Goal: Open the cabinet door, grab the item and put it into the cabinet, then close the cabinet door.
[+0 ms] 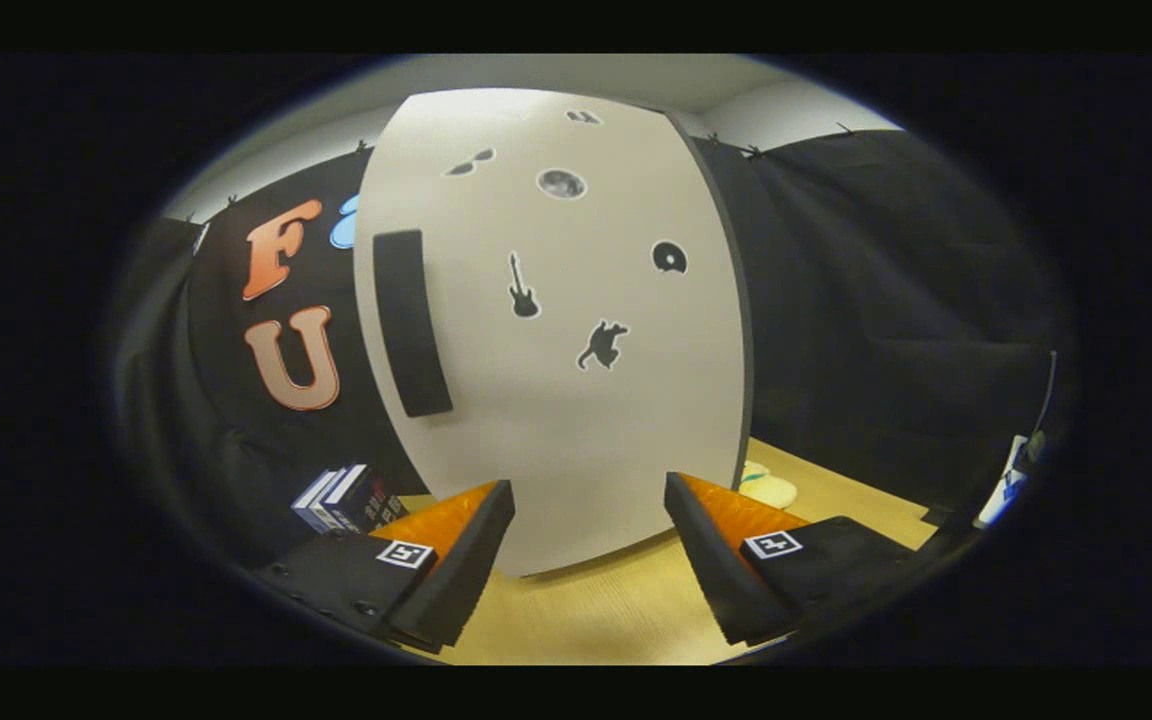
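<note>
My tongs (pixel 589 500) are spread wide and hold nothing — there is only bare wooden table (pixel 596 610) in the gap between the two fingers. Each finger carries a small square black-and-white marker tag on its top; the pattern is a code, not writing I can read.

Just ahead of the fingers stands the cabinet door (pixel 576 330), pale and upright, its lower edge meeting the table just beyond my fingertips. A long dark handle (pixel 411 322) runs vertically near the door's left edge. The door's face bears several small black stickers — a guitar (pixel 522 287), a crouching animal-like figure (pixel 601 345), a disc (pixel 669 257), a round moon-like picture (pixel 561 183), and what looks like sunglasses (pixel 471 162) higher up. None of them carries words.

To the left of my left finger, near the booth's wall, lies a small stack of dark boxes (pixel 346 497) with pale edges; their printing is too small to make out. To the right of the door, just beyond my right finger, a pale, soft-looking item (pixel 771 488) rests on the table, partly hidden behind the finger. I cannot tell what it is.
</note>
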The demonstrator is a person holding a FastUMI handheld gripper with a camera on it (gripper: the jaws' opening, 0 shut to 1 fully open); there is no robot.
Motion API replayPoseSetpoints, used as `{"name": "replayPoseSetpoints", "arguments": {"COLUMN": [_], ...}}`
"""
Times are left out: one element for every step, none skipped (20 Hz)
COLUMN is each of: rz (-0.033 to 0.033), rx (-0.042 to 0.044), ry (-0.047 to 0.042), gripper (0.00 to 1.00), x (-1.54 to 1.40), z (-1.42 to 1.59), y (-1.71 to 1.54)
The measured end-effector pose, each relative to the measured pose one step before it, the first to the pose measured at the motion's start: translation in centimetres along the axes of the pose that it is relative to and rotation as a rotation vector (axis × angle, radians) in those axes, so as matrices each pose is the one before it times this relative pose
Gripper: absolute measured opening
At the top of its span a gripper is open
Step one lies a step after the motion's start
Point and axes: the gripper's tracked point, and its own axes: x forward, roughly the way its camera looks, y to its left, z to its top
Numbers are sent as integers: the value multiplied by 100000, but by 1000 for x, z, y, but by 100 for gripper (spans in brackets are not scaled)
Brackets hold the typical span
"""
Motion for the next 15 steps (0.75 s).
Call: {"name": "replayPoseSetpoints", "arguments": {"rz": [693, 393, -180, 2, 347, -129, -988, -1233, -1390, -1243, -970, -1144, -1142, 378, 1158], "rx": [-829, -896, -412, 70, 643, 306, -265, -747, -1207, -1267, -893, -433, 63, 657, 794], "ry": [-2163, -1327, -1399, -1701, -1883, -1483, -1221, -1315, -1333, -987, -742, 50, 152, -981, -1477], "gripper": [97, 97, 97, 97, 97, 98, 98, 98, 98, 98, 98, 98, 98, 98, 98], "x": [-1461, -1402, -1106, -1204, 106, -1000, -663, -746, -1582, -556, -419, -475, -439, -535, -410], "z": [1183, 898, 953, 909, 622, 744, 617, 664, 1253, 502, 396, 317, 251, 625, 699], "y": [-69, -66, -76, -281, -180, -104, -401, -425, -693, -399, -326, -280, -257, 164, 386]}}
